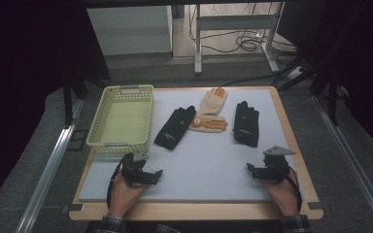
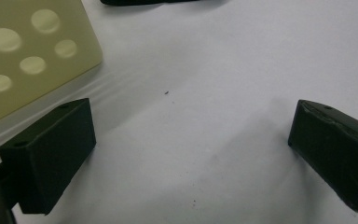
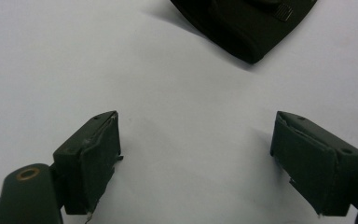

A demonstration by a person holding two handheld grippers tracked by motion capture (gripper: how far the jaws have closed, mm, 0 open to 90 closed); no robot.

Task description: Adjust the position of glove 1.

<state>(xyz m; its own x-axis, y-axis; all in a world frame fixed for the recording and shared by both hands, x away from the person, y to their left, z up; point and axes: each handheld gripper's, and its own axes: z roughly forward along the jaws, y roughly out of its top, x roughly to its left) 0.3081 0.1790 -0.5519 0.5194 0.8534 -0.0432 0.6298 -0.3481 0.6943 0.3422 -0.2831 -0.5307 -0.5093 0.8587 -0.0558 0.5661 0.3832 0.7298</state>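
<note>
Two black gloves lie on the white mat (image 1: 199,160): one (image 1: 175,127) left of centre, one (image 1: 246,124) to the right. Between them lies a pair of tan gloves with orange fingertips (image 1: 211,112). A pale yellow perforated basket (image 1: 121,119) stands at the mat's left. My left gripper (image 1: 148,175) rests near the front left, just below the basket, jaws wide apart over bare mat (image 2: 191,140). My right gripper (image 1: 257,171) sits at the front right, open as well, with the cuff of the right black glove (image 3: 242,28) ahead of it.
The basket's corner (image 2: 28,51) shows at the upper left of the left gripper view. The wooden table edge (image 1: 194,209) borders the mat. Beyond the table stand a white cabinet (image 1: 128,29), a metal frame and floor cables (image 1: 243,41).
</note>
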